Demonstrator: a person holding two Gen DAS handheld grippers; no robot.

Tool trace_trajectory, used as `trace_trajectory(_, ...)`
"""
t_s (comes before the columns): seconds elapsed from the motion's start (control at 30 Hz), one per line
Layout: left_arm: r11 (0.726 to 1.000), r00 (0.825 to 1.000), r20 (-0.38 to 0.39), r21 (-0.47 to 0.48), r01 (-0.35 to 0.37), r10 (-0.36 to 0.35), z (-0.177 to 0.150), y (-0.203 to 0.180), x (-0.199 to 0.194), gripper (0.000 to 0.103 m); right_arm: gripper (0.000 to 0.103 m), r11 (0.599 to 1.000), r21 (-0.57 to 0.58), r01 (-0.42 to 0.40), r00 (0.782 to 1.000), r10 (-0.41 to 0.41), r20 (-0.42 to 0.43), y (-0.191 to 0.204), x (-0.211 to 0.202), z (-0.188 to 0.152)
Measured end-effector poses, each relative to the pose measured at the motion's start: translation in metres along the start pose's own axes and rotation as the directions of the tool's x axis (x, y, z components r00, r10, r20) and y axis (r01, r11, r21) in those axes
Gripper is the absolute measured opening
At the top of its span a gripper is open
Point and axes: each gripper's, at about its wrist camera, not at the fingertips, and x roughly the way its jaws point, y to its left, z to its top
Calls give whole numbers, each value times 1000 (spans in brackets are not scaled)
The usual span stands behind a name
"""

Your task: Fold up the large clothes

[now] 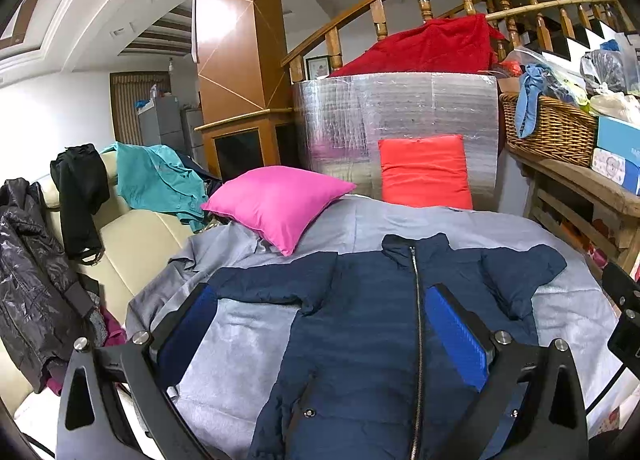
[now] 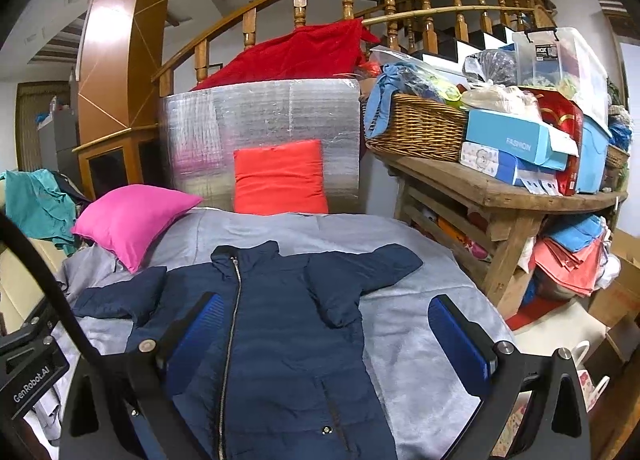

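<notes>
A navy padded jacket (image 1: 360,324) lies flat, front up and zipped, on a grey blanket (image 1: 248,344). Its left sleeve (image 1: 272,280) stretches out sideways, and its right sleeve (image 1: 520,272) is bent back toward the body. My left gripper (image 1: 326,324) is open and empty, held above the jacket's left half. The jacket also shows in the right wrist view (image 2: 280,324). My right gripper (image 2: 326,334) is open and empty above the jacket's right half and the blanket (image 2: 408,332). Both pairs of blue pads are wide apart.
A pink cushion (image 1: 276,203) and a red cushion (image 1: 424,171) sit at the blanket's far edge, against a silver-wrapped block (image 1: 400,111). A cream sofa (image 1: 132,236) with clothes is on the left. A cluttered wooden table (image 2: 500,183) with a wicker basket (image 2: 416,127) stands right.
</notes>
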Motion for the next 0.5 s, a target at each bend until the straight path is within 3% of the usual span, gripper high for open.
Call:
trace_trajectory(0.3, 1000, 1000, -2, 1, 1, -1, -1, -2, 2, 103, 103, 1000, -15, 11, 999, -10, 46, -4, 1, -1)
trace_trajectory(0.4, 1000, 1000, -4, -2, 2, -2, 0, -3, 3, 103, 103, 1000, 3, 3, 1000, -3, -19, -3, 5, 0)
trace_trajectory(0.5, 1000, 1000, -5, -2, 3, -3, 0, -3, 5, 103, 103, 1000, -9, 8, 1000, -9, -29, -2, 5, -1)
